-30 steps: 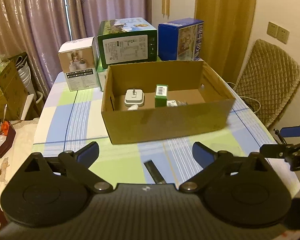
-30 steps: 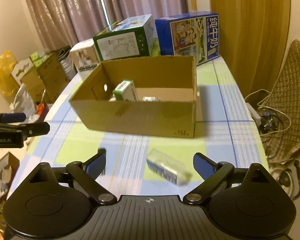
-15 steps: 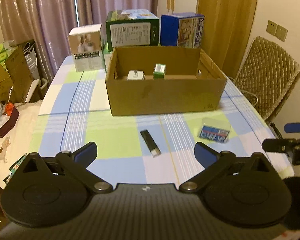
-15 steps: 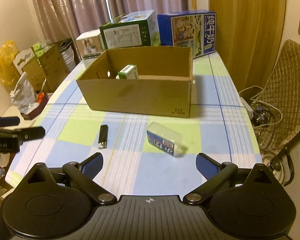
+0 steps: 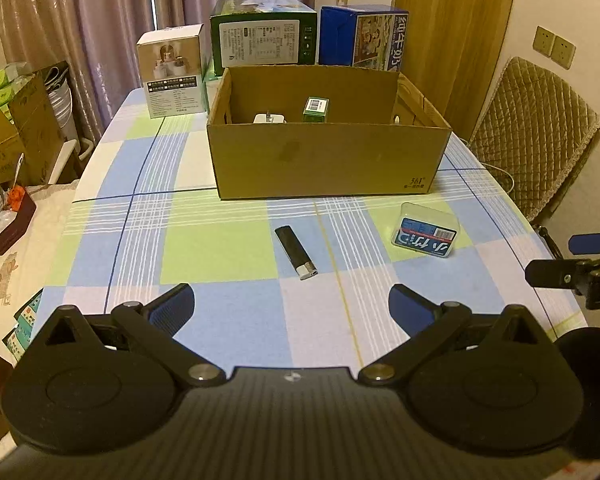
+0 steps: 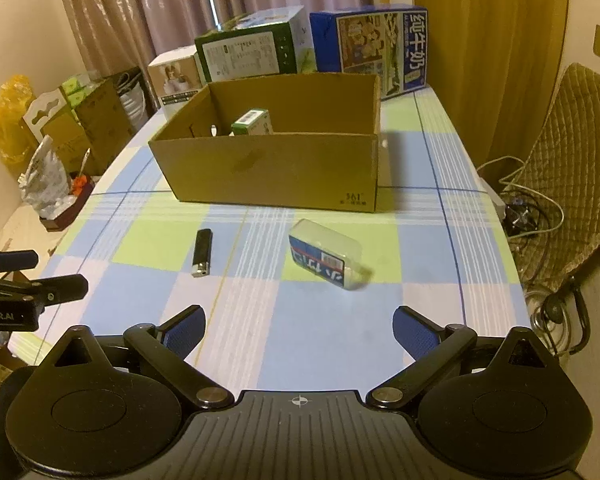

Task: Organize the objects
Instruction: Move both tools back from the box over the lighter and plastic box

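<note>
Surface (image 5: 220, 240) in blue-green checks carrying open brown cardboard box (image 5: 328, 160), clear plastic case with blue label (image 5: 425, 232), black lighter (image 5: 296, 253). Sitting between pickups, both jaws spread wide, empty. Next likely needing descent over lighter or case.

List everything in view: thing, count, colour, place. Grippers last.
Cardboard box: 1, brown, open, mid-table.
Small carton: 1, green, inside the cardboard box.
Adapter: 1, white, inside the cardboard box, left of the small carton.
Lighter: 1, black with silver end, on the tablecloth before the box.
Plastic case: 1, clear with blue label, right of the lighter.
Product boxes: 3, white, green, blue, behind the cardboard box.
Tablecloth: 1, blue, green and white checks.
Chair: 1, tan quilted, right of table.
Left gripper: 1, black, blue pads, open, empty.
Right gripper: 1, same, open, empty.
</note>
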Motion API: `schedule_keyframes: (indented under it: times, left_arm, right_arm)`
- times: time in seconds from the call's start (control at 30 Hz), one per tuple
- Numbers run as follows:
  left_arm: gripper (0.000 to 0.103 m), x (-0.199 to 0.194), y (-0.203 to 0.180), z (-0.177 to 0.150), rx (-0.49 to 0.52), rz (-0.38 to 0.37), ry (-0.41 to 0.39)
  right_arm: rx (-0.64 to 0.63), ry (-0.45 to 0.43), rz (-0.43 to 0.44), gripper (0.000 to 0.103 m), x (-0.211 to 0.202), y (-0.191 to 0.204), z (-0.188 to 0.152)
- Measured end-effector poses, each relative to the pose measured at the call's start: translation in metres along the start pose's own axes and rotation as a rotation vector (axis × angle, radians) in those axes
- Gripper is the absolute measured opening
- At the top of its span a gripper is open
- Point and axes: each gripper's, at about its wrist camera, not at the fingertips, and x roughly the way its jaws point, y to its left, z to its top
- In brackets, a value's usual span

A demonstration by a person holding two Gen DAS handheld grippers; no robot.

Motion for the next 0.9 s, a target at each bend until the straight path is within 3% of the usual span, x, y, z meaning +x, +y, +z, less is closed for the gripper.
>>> schedule_keyframes:
  times: [0.67, 0.9]
  left_arm:
    - [0.102, 0.025, -0.001, -0.008, 0.003, 0.0, 0.052]
    - [0.102, 0.051, 0.002, -0.006, -0.001, 0.014, 0.086]
  right_arm:
    - [0.016, 0.026, -0.026, 0.098, 0.02, -0.019, -0.001]
    - [-0.058, 0.047, -0.023, 0.097, 0.044, -0.025, 0.012]
